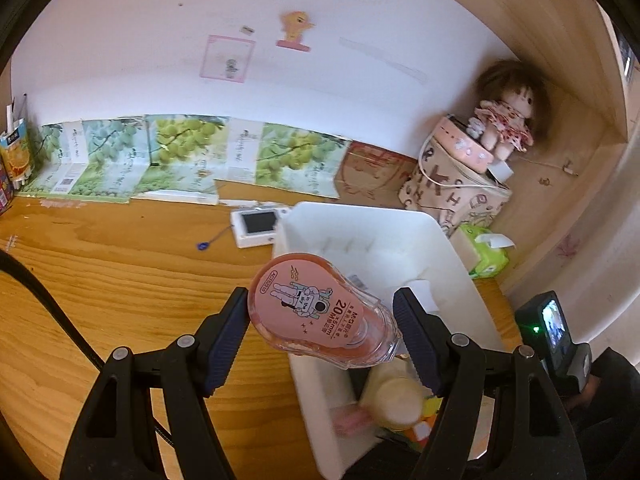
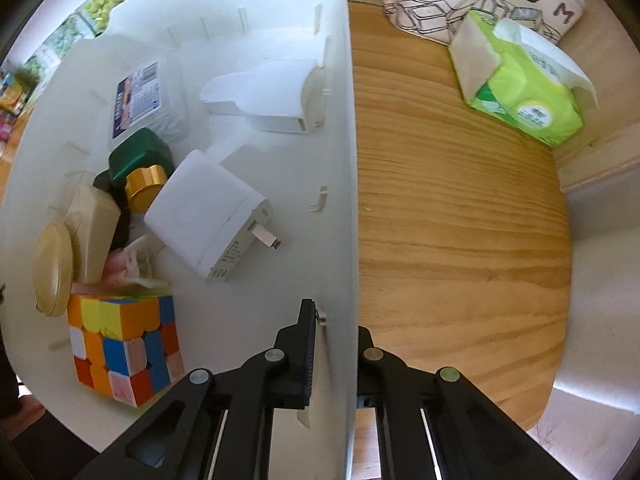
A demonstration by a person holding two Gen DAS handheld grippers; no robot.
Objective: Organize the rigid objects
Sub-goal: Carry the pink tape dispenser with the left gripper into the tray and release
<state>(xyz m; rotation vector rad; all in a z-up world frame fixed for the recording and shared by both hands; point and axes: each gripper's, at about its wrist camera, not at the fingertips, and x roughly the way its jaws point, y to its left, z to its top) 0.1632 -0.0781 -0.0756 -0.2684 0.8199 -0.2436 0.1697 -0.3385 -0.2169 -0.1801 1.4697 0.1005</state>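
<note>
My left gripper [image 1: 322, 316] is shut on a pink correction tape dispenser [image 1: 320, 312] and holds it in the air over the near left edge of the white plastic bin [image 1: 352, 220]. My right gripper [image 2: 336, 332] is shut on the bin's right wall [image 2: 340, 160], one finger inside and one outside. In the bin lie a Rubik's cube [image 2: 124, 344], a white charger plug [image 2: 208, 212], a green bottle with a gold cap [image 2: 140, 164], a cream round case [image 2: 54, 276], a white box [image 2: 264, 96] and a labelled packet [image 2: 138, 96].
The bin stands on a wooden desk [image 1: 120, 280]. A green tissue pack [image 2: 520, 84] and a printed fabric bag [image 1: 452, 188] with a doll [image 1: 508, 116] stand right of the bin. A small white device [image 1: 258, 226] and a blue pin [image 1: 203, 245] lie behind it.
</note>
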